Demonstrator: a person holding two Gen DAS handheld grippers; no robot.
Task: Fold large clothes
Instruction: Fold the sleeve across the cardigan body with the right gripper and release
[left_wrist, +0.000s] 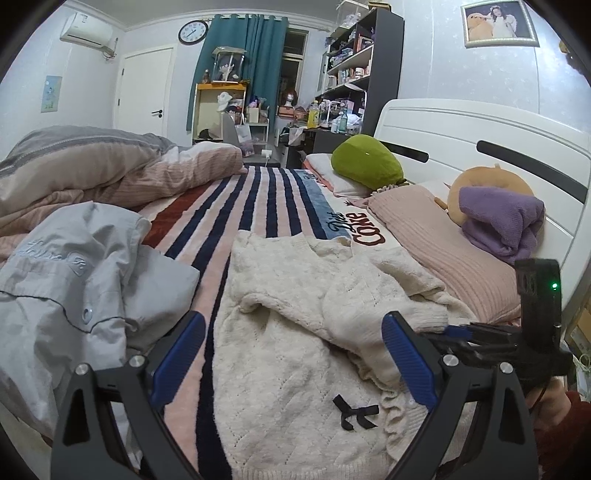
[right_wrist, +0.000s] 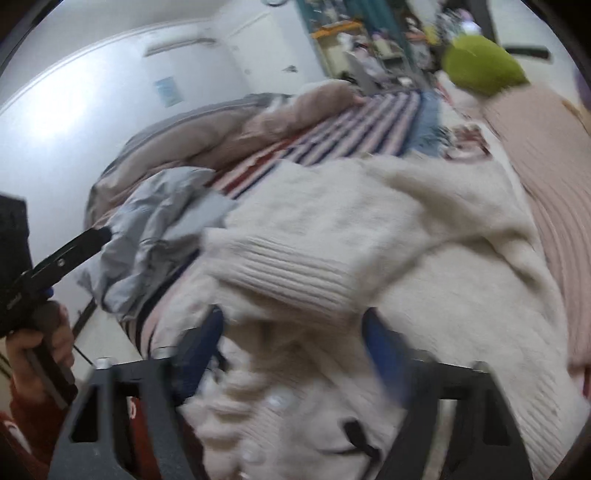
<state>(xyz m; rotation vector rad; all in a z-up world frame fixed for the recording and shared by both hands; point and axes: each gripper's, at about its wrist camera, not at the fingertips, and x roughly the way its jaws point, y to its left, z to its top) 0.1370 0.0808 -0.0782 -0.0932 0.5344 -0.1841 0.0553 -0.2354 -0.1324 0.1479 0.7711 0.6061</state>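
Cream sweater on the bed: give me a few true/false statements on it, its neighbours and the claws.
1. The cream sweater has a black bow on it. True.
2. The grey shirt lies on top of the sweater. False: it lies beside it, on the striped blanket.
3. The left claw is shut on the sweater. False: its jaws stand open above it.
4. A green plush sits by the headboard. True.
5. The right claw is open. True.

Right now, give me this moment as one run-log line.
stage: folding cream sweater on bed | left gripper: jaws open, over sweater | right gripper: jaws open, sleeve cuff ahead, blurred | grey shirt: unfolded, left
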